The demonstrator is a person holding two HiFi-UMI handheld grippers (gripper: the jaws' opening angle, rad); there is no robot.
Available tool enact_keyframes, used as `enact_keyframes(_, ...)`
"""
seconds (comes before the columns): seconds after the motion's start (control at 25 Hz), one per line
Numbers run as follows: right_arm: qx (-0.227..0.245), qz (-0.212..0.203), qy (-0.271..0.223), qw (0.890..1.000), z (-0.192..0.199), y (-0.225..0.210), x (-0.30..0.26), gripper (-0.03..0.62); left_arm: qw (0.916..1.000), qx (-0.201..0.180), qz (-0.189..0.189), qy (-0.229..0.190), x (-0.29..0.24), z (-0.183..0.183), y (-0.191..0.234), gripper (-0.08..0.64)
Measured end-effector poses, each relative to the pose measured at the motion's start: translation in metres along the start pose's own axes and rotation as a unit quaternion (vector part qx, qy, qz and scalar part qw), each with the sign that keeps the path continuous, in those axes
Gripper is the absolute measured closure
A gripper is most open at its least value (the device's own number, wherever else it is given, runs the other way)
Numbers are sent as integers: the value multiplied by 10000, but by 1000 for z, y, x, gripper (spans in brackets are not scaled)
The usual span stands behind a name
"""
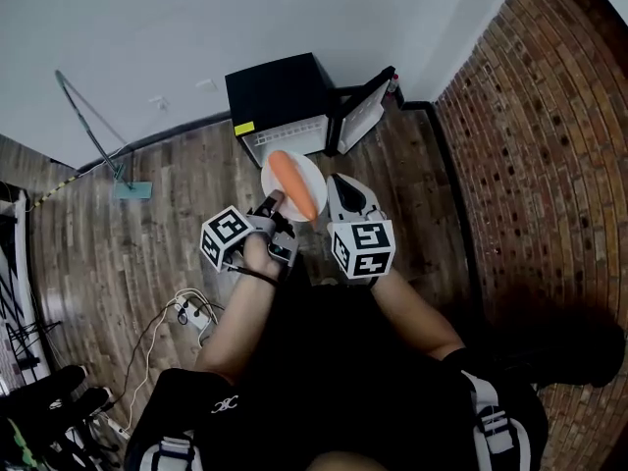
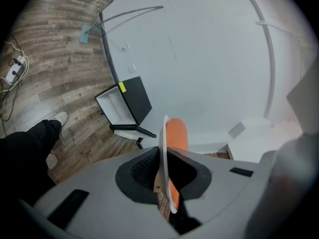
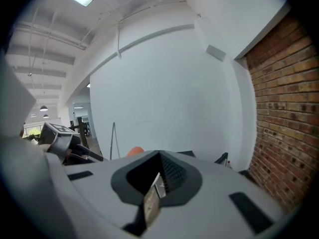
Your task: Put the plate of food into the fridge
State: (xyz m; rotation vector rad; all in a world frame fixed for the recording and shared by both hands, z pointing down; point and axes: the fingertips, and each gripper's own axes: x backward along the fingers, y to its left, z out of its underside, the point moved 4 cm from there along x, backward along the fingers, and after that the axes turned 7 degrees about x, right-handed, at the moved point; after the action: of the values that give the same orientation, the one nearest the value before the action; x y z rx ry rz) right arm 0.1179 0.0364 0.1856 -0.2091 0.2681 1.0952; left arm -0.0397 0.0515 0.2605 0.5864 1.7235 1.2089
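A white plate (image 1: 279, 173) carries a long orange piece of food (image 1: 294, 186) and hangs above the wooden floor, in front of the small black fridge (image 1: 280, 94). My left gripper (image 1: 275, 204) is shut on the plate's near rim. In the left gripper view the plate (image 2: 163, 153) stands edge-on between the jaws, with the food (image 2: 176, 133) beyond it. The fridge (image 2: 130, 99) stands on the floor with its door (image 1: 365, 114) swung open to the right. My right gripper (image 1: 343, 190) hovers just right of the plate, shut and holding nothing (image 3: 154, 193).
A brick wall (image 1: 530, 145) runs along the right and a white wall stands behind the fridge. A power strip with cables (image 1: 191, 312) lies on the floor at the left. A thin pole with a teal base (image 1: 128, 189) leans at the far left.
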Motion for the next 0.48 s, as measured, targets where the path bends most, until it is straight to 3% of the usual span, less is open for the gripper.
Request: enact_keyframes(0.48,383,687,-21,9969,-60,-16,-131,586,9989,-159,291,341,-87,-109,-68,529)
